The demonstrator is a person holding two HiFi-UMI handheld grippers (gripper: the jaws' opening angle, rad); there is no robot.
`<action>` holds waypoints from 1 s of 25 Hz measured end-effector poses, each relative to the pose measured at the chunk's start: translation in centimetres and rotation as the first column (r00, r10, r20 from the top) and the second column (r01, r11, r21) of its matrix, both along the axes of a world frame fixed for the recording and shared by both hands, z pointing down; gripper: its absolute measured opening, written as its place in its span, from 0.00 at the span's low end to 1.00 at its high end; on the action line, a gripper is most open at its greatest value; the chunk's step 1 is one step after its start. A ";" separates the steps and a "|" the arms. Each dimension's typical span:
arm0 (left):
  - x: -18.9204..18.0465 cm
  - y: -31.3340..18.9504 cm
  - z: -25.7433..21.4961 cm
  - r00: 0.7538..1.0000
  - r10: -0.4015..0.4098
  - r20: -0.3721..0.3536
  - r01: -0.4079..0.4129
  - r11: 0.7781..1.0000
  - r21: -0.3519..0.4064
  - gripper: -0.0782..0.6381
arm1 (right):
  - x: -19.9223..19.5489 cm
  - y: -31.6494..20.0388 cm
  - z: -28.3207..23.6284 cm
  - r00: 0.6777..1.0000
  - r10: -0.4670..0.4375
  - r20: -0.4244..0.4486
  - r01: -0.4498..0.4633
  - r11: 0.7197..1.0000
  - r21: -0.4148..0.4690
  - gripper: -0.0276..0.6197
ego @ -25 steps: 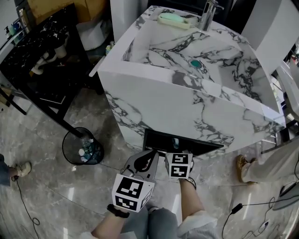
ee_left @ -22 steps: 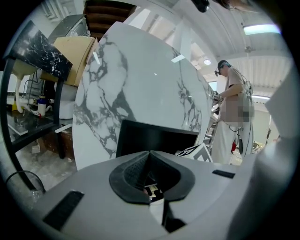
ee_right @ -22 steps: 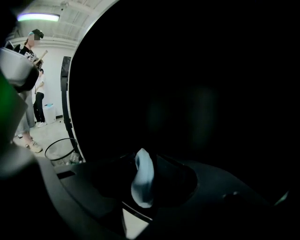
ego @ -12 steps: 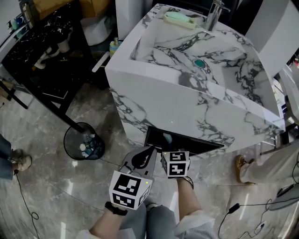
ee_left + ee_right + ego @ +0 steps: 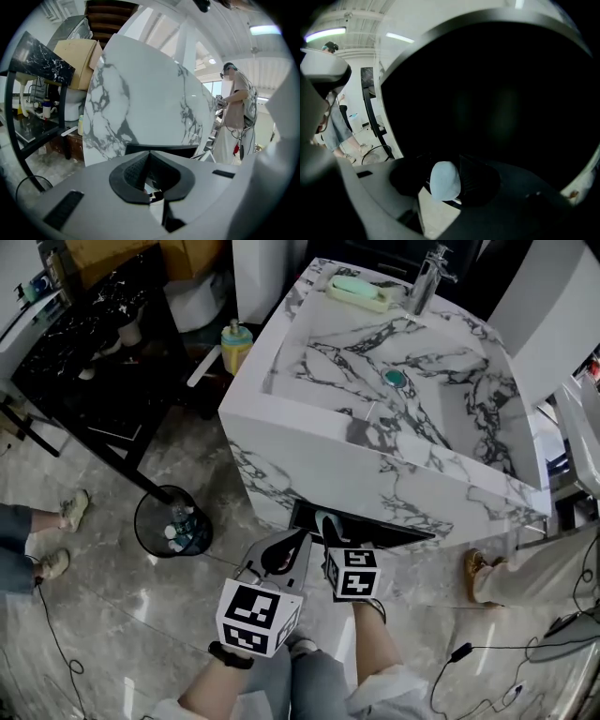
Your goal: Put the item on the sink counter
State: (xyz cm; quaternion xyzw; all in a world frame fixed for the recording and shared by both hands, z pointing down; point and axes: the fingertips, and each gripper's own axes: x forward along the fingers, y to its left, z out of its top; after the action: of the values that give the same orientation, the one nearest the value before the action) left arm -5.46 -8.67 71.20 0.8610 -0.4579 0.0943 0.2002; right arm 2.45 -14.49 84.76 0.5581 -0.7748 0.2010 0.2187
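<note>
Right now the right claw [image 5: 446,186] is clamped on a pale blue item [image 5: 444,177]; its 2 jaws have just been opening slightly. The item sits just before the dark opening [image 5: 380,527] under the marble sink desk [image 5: 309,432], below its top. The left claw [image 5: 150,153] has its jaws together, empty.

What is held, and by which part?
Right gripper: a pale blue rounded item between its jaws, gripped low down, rounded end free; the jaws have just been opening. Left gripper: nothing.

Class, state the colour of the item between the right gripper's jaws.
The item is pale blue, clearest in the right gripper view.
</note>
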 end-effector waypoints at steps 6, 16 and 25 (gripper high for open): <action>0.2 0.6 -5.3 1.000 -0.015 0.005 0.015 1.000 -0.015 0.13 | -0.4 2.6 -4.5 0.999 0.008 0.033 -0.006 0.999 -0.054 0.34; 0.9 2.6 -16.9 1.000 -0.020 0.004 0.020 0.999 -0.033 0.13 | 0.1 7.7 -15.0 0.996 0.041 0.082 -0.031 0.993 -0.115 0.33; 2.0 3.2 -30.1 1.000 -0.011 -0.022 0.012 1.000 0.016 0.13 | 0.4 9.4 -32.5 0.985 0.011 0.175 -0.002 0.999 -0.053 0.24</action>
State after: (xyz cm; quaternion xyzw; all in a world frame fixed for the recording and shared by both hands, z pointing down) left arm -3.49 -5.52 41.12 0.8609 -0.4614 0.0801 0.1990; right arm 2.87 -5.12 52.31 0.5350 -0.7835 0.2703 0.1638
